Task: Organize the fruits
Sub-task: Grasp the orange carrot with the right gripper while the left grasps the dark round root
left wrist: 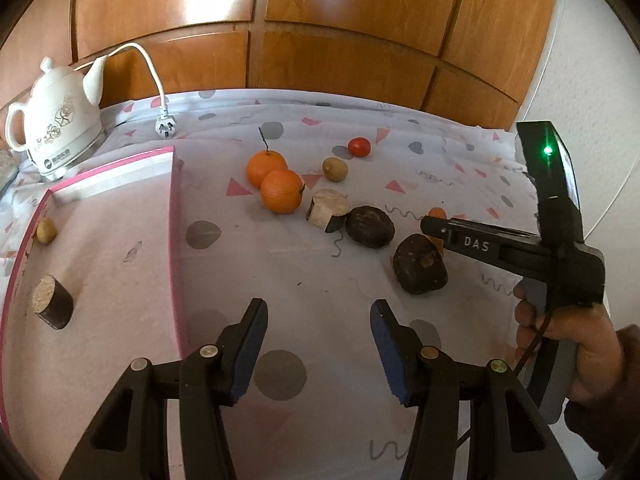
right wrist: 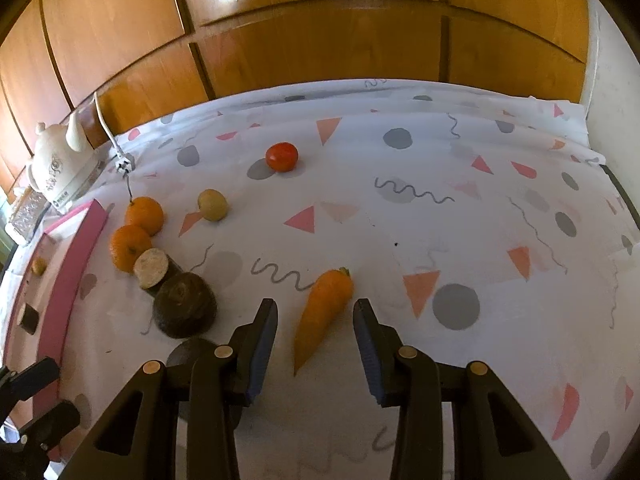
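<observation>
My right gripper (right wrist: 315,308) is open, its jaws on either side of an orange carrot (right wrist: 323,308) lying on the cloth, not closed on it. In the left wrist view the right gripper (left wrist: 430,226) sits over the carrot (left wrist: 437,213). My left gripper (left wrist: 319,312) is open and empty above the cloth beside the pink tray (left wrist: 174,216). Two oranges (left wrist: 267,167) (left wrist: 281,191), a kiwi (left wrist: 335,169), a tomato (left wrist: 359,147), a cut dark root piece (left wrist: 326,212) and two dark round pieces (left wrist: 370,227) (left wrist: 420,265) lie on the cloth.
The pink tray holds a small potato (left wrist: 46,231) and a cut dark cylinder (left wrist: 52,302). A white kettle (left wrist: 52,128) with cord and plug (left wrist: 165,128) stands at the back left. A wooden cabinet (left wrist: 320,32) rises behind the table.
</observation>
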The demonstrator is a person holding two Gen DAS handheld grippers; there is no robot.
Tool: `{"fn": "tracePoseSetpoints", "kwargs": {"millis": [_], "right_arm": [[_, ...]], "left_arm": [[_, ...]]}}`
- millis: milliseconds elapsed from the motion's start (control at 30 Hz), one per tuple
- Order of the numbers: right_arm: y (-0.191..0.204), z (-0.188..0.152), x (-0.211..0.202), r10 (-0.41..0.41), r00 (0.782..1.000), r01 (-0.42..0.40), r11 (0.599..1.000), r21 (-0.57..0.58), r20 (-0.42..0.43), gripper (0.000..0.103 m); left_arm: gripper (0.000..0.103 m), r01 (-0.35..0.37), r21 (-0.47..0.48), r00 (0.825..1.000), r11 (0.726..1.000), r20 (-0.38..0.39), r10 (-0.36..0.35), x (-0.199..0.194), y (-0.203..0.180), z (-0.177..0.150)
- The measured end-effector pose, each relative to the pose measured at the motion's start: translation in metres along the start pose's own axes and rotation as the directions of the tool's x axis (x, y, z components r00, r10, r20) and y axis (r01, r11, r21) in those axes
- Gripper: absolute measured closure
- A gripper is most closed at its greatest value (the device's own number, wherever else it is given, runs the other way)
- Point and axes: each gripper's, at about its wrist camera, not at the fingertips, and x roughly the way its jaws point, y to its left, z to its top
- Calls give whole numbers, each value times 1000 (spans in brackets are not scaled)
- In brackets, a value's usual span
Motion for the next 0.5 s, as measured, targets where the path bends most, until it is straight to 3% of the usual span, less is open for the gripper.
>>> {"fn": "tracePoseSetpoints", "kwargs": {"millis": [133,500], "right_arm": [[-1,-2,4,-22,1000,22,1000,-23,-6,85],[-19,-17,-11,-47,999,47,995,-85,-2,87]], "left_arm": [[49,7,4,1000,1000,-11,-7,7,-3,2],[49,56,38,998,998,-27,-55,20,-24,12]]}}
